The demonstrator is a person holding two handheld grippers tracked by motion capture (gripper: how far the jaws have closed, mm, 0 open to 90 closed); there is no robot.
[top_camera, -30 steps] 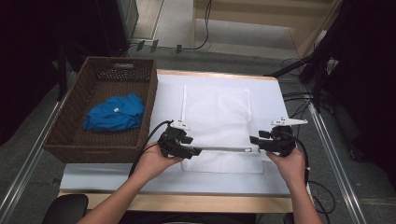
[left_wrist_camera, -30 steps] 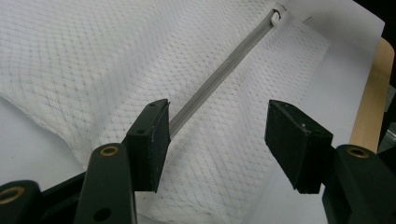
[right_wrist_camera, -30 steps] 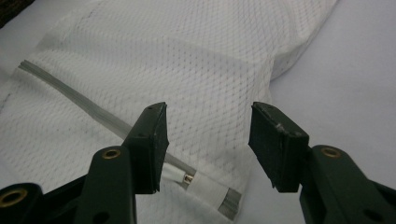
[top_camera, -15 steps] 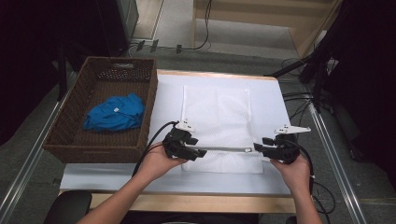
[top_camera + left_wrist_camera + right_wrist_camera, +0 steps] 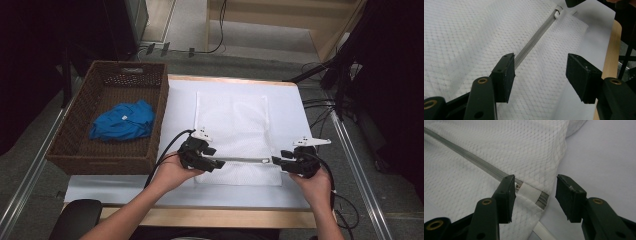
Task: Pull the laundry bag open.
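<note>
A basket (image 5: 112, 117) at the table's left holds a blue cloth (image 5: 122, 121). Beside it a white mesh bag (image 5: 232, 132) lies flat on the table (image 5: 300, 115), its zipper (image 5: 242, 160) running across near the person's edge. The left gripper (image 5: 216, 164) stands open over the zipper's left end, gripping nothing. The right gripper (image 5: 278, 161) stands open around the zipper's right end, pads clear of it; its jaws have just been closing slightly.

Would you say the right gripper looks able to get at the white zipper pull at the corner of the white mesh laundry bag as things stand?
Probably yes. The right gripper has open jaws straddling the white zipper pull at the corner of the white mesh laundry bag, and nothing lies between them.
</note>
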